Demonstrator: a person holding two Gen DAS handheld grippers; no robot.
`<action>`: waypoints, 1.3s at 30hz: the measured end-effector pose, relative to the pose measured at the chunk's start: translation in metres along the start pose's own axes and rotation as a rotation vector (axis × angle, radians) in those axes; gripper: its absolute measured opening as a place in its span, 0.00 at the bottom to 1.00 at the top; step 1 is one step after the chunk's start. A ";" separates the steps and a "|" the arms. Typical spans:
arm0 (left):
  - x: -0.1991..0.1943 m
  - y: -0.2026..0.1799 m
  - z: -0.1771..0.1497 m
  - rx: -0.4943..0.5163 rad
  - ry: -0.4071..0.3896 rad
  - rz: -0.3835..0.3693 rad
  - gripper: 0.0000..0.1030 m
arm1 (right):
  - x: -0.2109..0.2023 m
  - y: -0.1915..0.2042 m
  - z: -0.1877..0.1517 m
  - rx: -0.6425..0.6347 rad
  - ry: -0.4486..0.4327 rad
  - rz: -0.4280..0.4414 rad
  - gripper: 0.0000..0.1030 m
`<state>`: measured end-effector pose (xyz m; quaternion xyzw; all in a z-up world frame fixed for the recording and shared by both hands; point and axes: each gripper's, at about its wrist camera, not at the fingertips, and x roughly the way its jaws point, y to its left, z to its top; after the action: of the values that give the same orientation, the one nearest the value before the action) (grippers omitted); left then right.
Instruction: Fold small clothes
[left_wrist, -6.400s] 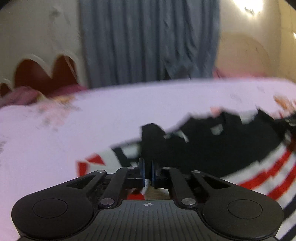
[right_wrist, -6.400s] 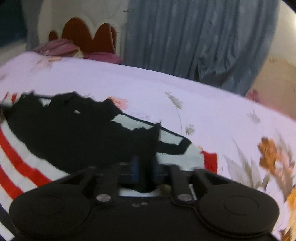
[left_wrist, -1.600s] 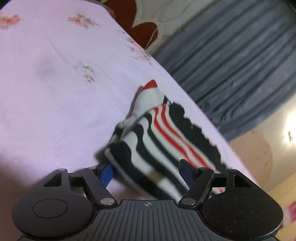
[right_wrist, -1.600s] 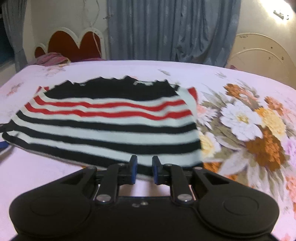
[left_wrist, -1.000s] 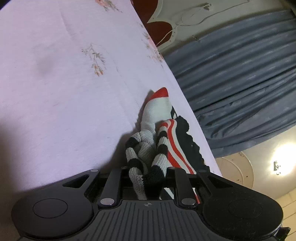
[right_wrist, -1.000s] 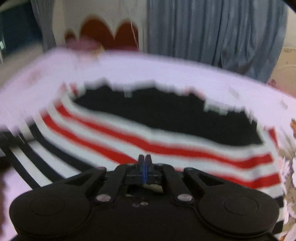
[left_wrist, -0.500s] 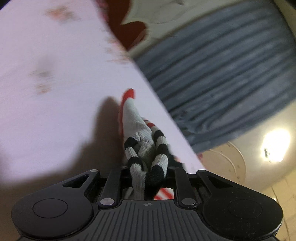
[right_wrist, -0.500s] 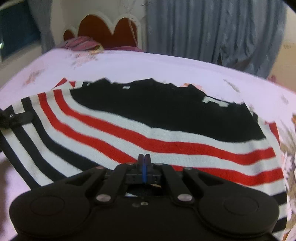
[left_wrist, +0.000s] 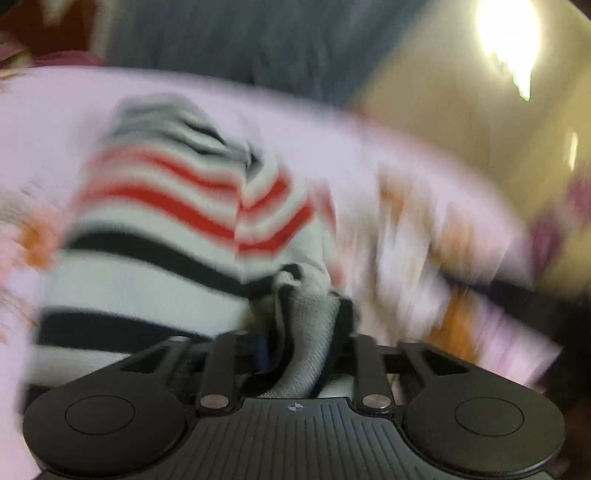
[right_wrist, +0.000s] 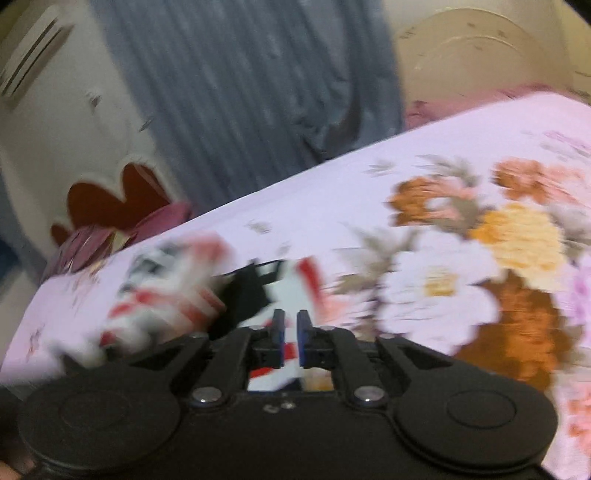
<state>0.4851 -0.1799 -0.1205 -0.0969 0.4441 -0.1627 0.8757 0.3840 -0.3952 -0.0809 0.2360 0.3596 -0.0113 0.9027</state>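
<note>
Left tool: jaws have just been opening, and a bunched grey-and-black knit edge of the striped garment is between them, where it hangs loosely with no visible clamping by the pads; treat this grasp as released or releasing. Right tool: jaws have just been opening and stand slightly apart, with a clear gap between the blue pads and no cloth pinched, although red-and-white fabric shows directly beneath. Both views are heavily blurred, so fine contact cannot be confirmed. The garment lies on the bed, doubled over on itself with the red stripes meeting at a crease, just ahead of both tools; in the right wrist view it appears as a crumpled heap to the left of the jaws. Judged step: the release at the end of one fold. The next move calls for clearing both tools from the cloth without dragging the top layer, then checking whether the edges align before taking a fresh grasp for a further fold. Beyond the bed stand the flowered sheet pattern, a scalloped headboard and a grey curtain
</note>
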 end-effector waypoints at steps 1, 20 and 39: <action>-0.008 -0.013 -0.005 0.071 -0.035 0.027 0.45 | -0.002 -0.011 0.002 0.023 0.008 0.008 0.37; -0.072 0.142 0.007 -0.145 -0.140 0.061 0.14 | 0.074 0.033 -0.011 -0.056 0.263 0.193 0.45; -0.025 0.081 0.035 0.231 -0.073 0.075 0.03 | 0.071 0.018 -0.029 -0.255 0.100 0.072 0.17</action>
<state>0.5157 -0.0947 -0.1063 0.0154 0.3935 -0.1760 0.9022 0.4216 -0.3560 -0.1381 0.1322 0.3939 0.0787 0.9062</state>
